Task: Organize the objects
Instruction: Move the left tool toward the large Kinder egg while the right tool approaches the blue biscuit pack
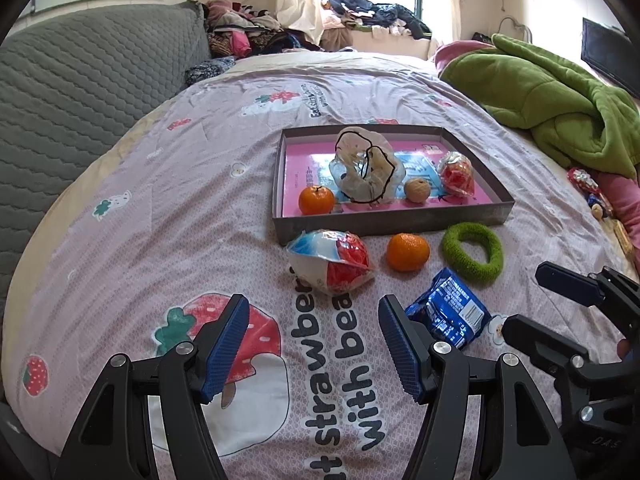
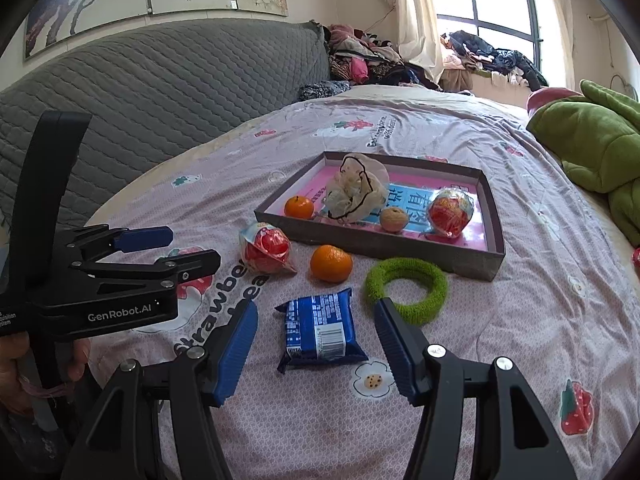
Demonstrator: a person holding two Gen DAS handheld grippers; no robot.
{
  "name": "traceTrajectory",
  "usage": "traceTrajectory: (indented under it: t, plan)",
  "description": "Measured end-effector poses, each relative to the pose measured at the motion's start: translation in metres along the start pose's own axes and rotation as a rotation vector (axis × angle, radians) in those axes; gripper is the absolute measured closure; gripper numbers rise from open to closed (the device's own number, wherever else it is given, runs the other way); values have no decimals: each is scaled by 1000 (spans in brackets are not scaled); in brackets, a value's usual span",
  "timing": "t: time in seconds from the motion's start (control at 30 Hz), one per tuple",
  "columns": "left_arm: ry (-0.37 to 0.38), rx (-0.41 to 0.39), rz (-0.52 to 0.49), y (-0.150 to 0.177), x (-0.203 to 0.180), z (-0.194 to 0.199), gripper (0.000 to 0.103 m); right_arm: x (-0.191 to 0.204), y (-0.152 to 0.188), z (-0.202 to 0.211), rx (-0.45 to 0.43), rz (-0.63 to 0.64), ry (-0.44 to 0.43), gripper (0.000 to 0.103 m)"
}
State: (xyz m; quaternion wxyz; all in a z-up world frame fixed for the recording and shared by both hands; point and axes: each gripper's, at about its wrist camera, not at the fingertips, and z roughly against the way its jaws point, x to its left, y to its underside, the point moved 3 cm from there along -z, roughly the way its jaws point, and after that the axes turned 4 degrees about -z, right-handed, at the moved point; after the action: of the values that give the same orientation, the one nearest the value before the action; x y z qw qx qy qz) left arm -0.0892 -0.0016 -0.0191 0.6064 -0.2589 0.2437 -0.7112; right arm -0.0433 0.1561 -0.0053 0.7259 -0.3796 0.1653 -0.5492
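A grey tray on the bed holds an orange, a crumpled clear bag, a walnut and a wrapped red ball. In front of it lie a wrapped red-white ball, a second orange, a green fuzzy ring and a blue snack packet. My left gripper is open and empty, just short of the wrapped ball. My right gripper is open around the blue packet, pads apart from it.
A green blanket is heaped at the right. A grey quilted headboard runs along the left, and clothes are piled at the back. Small wrapped items lie at the right edge. A hand holds the left gripper.
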Motion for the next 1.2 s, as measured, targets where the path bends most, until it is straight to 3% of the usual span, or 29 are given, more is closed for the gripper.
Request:
traceTrajectory:
  t: [0.67,1.2]
  plan:
    - [28,28,-1,7,-1,-13,34,0,16,-18,67,-6,2,43]
    - [86,-5,-83,-1,1,-39,34,-3,18,-29,88,-20,12,43]
